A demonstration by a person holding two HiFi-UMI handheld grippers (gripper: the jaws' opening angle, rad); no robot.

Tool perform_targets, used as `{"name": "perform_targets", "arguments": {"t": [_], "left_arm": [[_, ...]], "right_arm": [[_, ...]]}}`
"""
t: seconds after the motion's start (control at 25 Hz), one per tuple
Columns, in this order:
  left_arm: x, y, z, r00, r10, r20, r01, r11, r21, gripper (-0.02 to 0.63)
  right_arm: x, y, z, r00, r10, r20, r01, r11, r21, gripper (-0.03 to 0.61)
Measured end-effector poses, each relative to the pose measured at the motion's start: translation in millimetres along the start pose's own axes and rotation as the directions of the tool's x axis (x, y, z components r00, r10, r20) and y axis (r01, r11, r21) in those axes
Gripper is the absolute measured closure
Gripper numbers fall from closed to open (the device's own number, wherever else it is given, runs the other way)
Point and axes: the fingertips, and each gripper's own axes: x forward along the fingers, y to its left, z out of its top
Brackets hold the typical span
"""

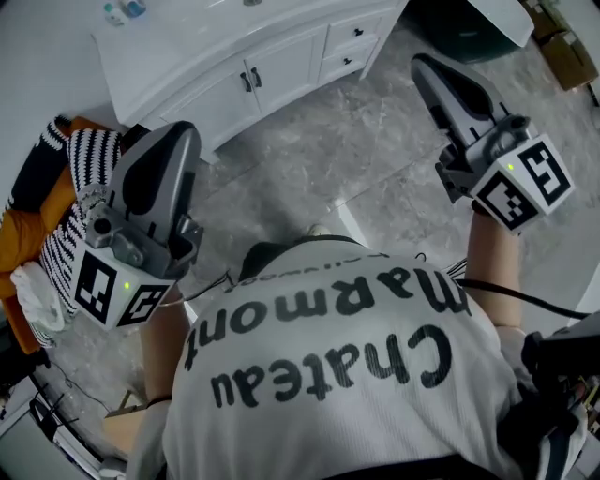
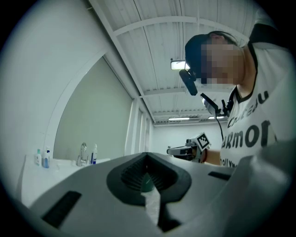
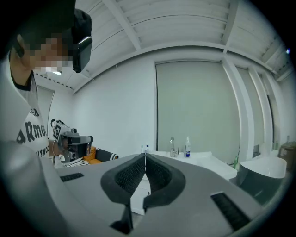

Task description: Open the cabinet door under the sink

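Note:
The white sink cabinet (image 1: 281, 67) stands at the top of the head view, its two doors closed, with a pair of dark handles (image 1: 251, 80) where they meet. Both grippers are held up level over the grey floor, well short of the cabinet. My left gripper (image 1: 181, 133) is shut with nothing in it; its jaws (image 2: 147, 156) meet in the left gripper view. My right gripper (image 1: 424, 64) is shut and empty too, its pads closed together (image 3: 144, 158). The faucet (image 3: 172, 146) and countertop show ahead of it.
Two small drawers (image 1: 354, 45) sit right of the doors. A striped and orange pile of cloth (image 1: 66, 178) lies at the left. A dark tub (image 1: 473, 33) and a cardboard box (image 1: 565, 54) stand at the top right. Bottles (image 1: 122, 11) stand on the counter.

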Motion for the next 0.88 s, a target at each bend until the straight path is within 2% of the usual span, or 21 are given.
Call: {"name": "perform_targets", "arguments": {"t": [0.24,0.48,0.72,0.88], "left_arm": [[16,2,-7,0.998,0.047,-0.037,-0.048,0.999,-0.010,0.609],[22,13,-23,0.995,0.052,-0.081,-0.054,0.998,-0.021,0.609],[44,38,-34,1.000,0.008,-0.026,-0.010,0.997,-0.076,0.609],[79,70,-50,0.998,-0.014,-0.064,0.009,0.996,-0.090,0.609]], "right_arm": [[25,4,-10,0.993,0.115,-0.009,-0.115,0.993,0.031,0.566],[52,6,-34,0.985,0.166,-0.044,-0.161,0.982,0.100,0.566],[76,-10,-50,0.980,0.174,-0.094,-0.165,0.981,0.101,0.566],[103,-39,-56,0.978,0.165,-0.124,-0.149,0.981,0.127,0.566]]}}
